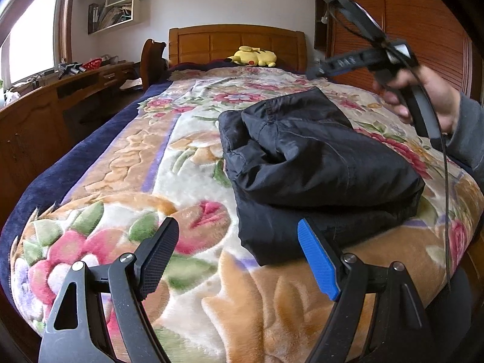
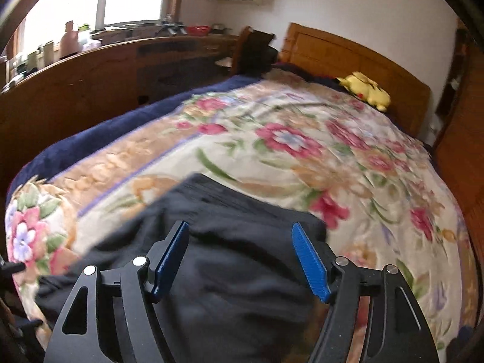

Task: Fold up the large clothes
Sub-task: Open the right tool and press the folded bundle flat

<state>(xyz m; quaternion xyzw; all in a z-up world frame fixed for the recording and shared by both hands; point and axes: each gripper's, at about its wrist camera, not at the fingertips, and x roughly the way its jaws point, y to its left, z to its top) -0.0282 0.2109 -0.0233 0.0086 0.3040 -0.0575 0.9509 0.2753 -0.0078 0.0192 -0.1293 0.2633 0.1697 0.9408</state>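
Note:
A black garment (image 1: 308, 157) lies folded into a thick bundle on the floral blanket (image 1: 145, 163), toward the bed's near right side. My left gripper (image 1: 238, 223) hovers low at the bundle's near left corner, jaws wide apart, nothing between them. A hand (image 1: 432, 93) holds the right gripper in the air above and beyond the bundle's far right. In the blurred right wrist view, the right gripper (image 2: 240, 226) is open over the black garment (image 2: 230, 260), clear of the cloth.
A yellow plush toy (image 1: 252, 56) rests by the wooden headboard (image 1: 211, 37). A long wooden desk (image 1: 45, 103) with clutter runs along the bed's left side, with a chair (image 1: 152, 57) at its end. A wooden wardrobe (image 1: 408, 30) stands at the right.

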